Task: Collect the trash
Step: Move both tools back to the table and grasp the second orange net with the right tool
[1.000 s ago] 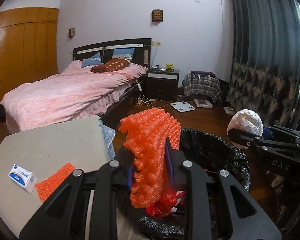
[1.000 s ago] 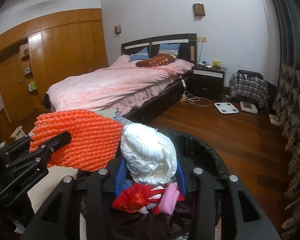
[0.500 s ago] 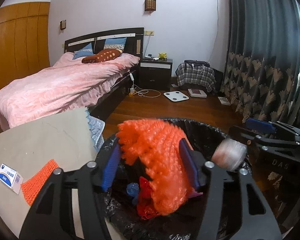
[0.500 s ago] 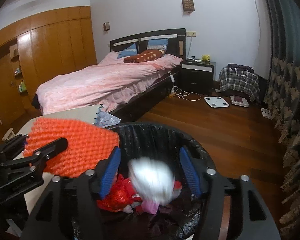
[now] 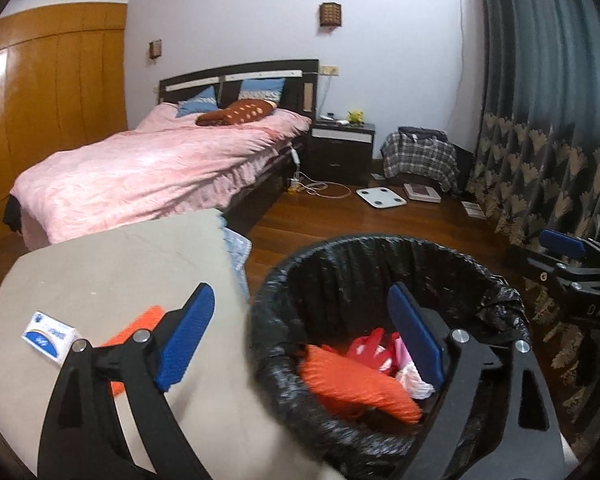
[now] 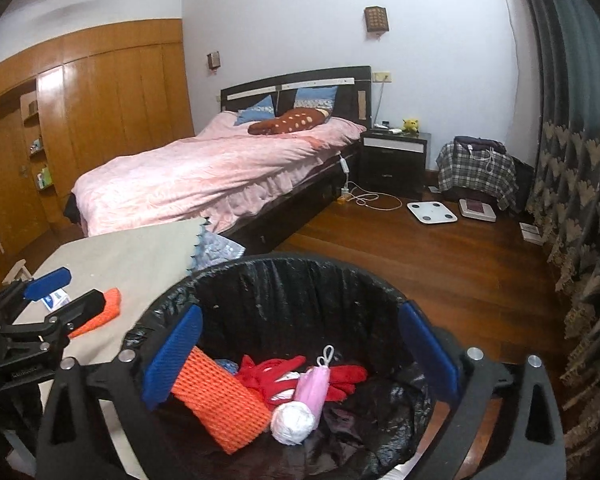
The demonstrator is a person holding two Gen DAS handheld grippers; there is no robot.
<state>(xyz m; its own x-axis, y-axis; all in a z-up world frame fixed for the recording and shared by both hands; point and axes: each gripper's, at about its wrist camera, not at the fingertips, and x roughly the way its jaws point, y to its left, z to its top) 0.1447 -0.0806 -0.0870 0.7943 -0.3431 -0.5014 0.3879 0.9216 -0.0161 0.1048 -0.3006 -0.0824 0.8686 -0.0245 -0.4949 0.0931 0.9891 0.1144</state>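
A round bin lined with a black plastic bag (image 6: 300, 280) holds the trash: an orange foam net sleeve (image 6: 220, 404), a white crumpled ball (image 6: 292, 422), red plastic scraps (image 6: 276, 376) and a pink wrapper (image 6: 314, 388). What lies beneath them is too dark to make out. The right gripper (image 6: 300, 360) hangs over the bin, jaws opening with nothing between them. The left gripper (image 5: 300, 340) straddles the rim, jaws also opening, empty. On the beige surface (image 5: 100, 272) beside the bin lie another orange net piece (image 5: 140, 322), partly hidden, and a small white-and-blue box (image 5: 50, 334).
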